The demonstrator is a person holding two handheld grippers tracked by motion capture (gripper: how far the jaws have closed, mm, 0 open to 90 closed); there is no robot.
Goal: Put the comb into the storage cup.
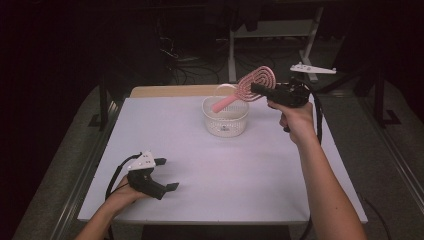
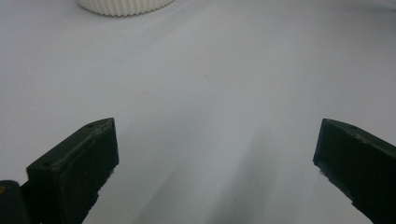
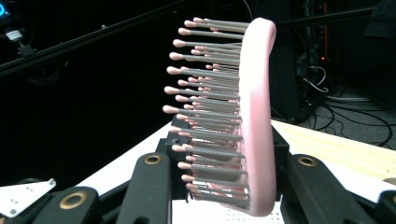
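A pink hairbrush with a spiral head hangs tilted above the table's far side, its handle slanting down-left over the rim of a white perforated basket. My right gripper is shut on the brush head. In the right gripper view the brush stands edge-on between the jaws of the right gripper, grey bristles pointing left. My left gripper rests near the front left of the white table, open, nothing between its jaws. In the left gripper view, that gripper faces bare tabletop, with the basket at the top edge.
The white table is bare between the basket and the front edge. A pale wooden board lies along its back edge. Behind it, on the dark floor, stand a white desk frame and loose cables.
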